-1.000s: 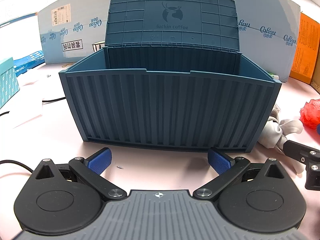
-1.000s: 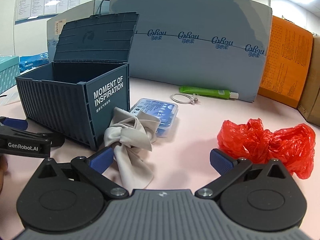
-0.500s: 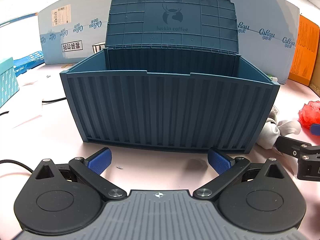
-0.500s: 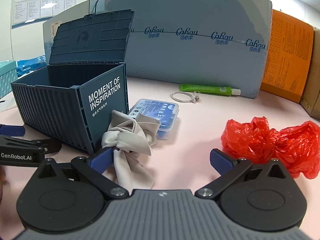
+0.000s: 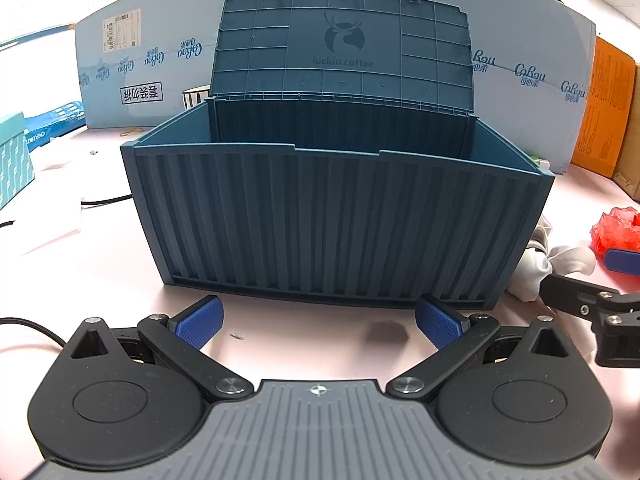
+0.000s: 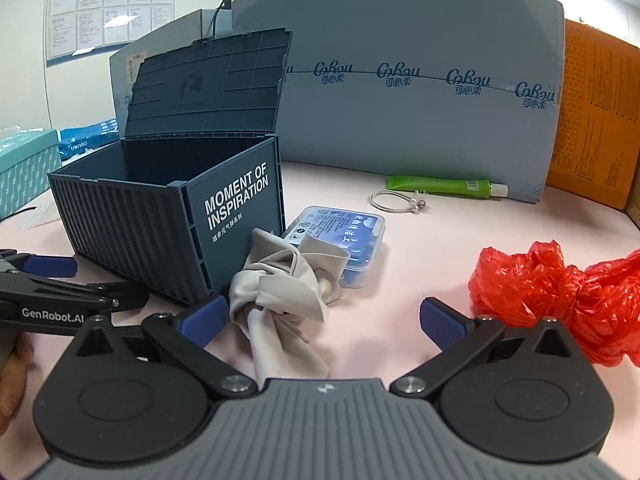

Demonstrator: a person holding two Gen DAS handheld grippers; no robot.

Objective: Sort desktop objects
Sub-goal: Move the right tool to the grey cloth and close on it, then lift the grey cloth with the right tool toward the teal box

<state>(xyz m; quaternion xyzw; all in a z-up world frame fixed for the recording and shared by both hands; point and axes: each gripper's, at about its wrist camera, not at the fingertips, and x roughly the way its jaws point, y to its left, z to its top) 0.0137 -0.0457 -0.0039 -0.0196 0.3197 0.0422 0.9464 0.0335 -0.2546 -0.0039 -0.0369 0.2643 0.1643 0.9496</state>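
Observation:
A dark blue container-shaped box (image 5: 336,216) stands open on the pink desk, its lid upright; it also shows in the right wrist view (image 6: 168,216). My left gripper (image 5: 318,322) is open and empty just in front of the box's long side. My right gripper (image 6: 320,320) is open and empty, with a knotted grey cloth (image 6: 288,280) touching its left fingertip. Beyond the cloth lie a clear case of blue items (image 6: 344,236), a hair tie (image 6: 396,202) and a green tube (image 6: 444,186). A red plastic bag (image 6: 560,292) lies to the right.
Light blue cartons (image 6: 420,92) and an orange carton (image 6: 596,132) wall the desk's back. A teal box (image 5: 12,156) and a black cable (image 5: 104,200) lie left of the container. My right gripper shows at the right edge of the left wrist view (image 5: 600,296).
My right gripper has moved forward and a little left, closer to the grey cloth and the box. My left gripper has barely moved.

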